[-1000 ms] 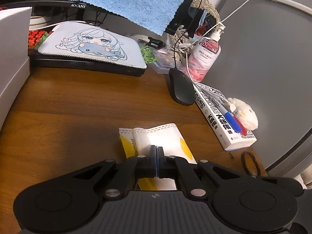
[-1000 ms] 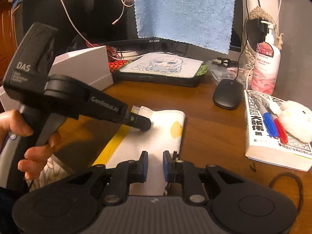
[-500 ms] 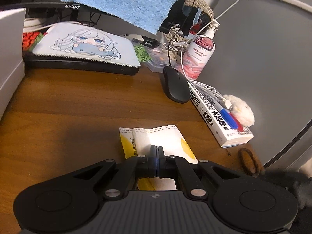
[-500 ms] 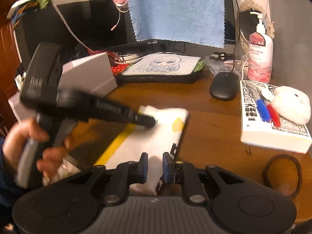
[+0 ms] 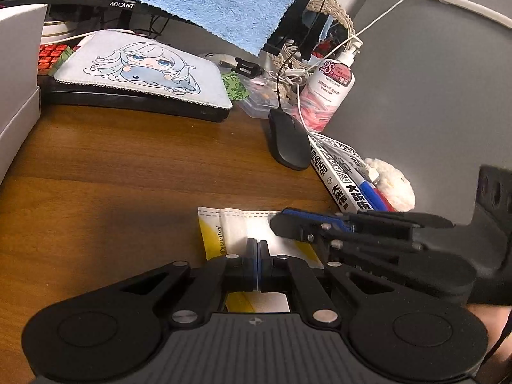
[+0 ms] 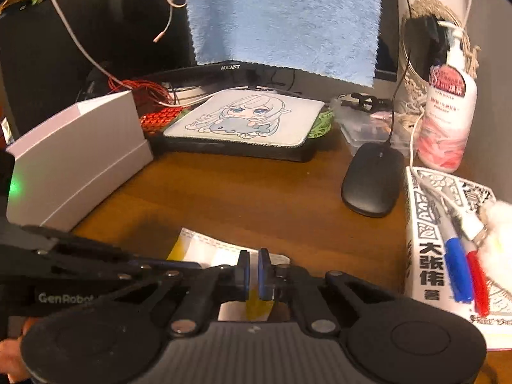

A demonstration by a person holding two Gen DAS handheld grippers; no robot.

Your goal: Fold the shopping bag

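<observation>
A: Bag (image 5: 243,230) status?
B: Folded small, flat on the table (image 5: 112,176), white with yellow. Left tongs (image 5: 257,265) pinched shut on its near edge. Right tongs (image 6: 252,273) sit over its right edge, narrow gap between pads.
A: Room?
B: Bare wood left and ahead. Book (image 5: 339,176) and mouse (image 5: 288,140) near on the right. Bag's near part is hidden under both tongs.

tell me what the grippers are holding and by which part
The left gripper is shut on the folded shopping bag, at its near middle. The right gripper is slightly open over the bag, gripping nothing.
</observation>
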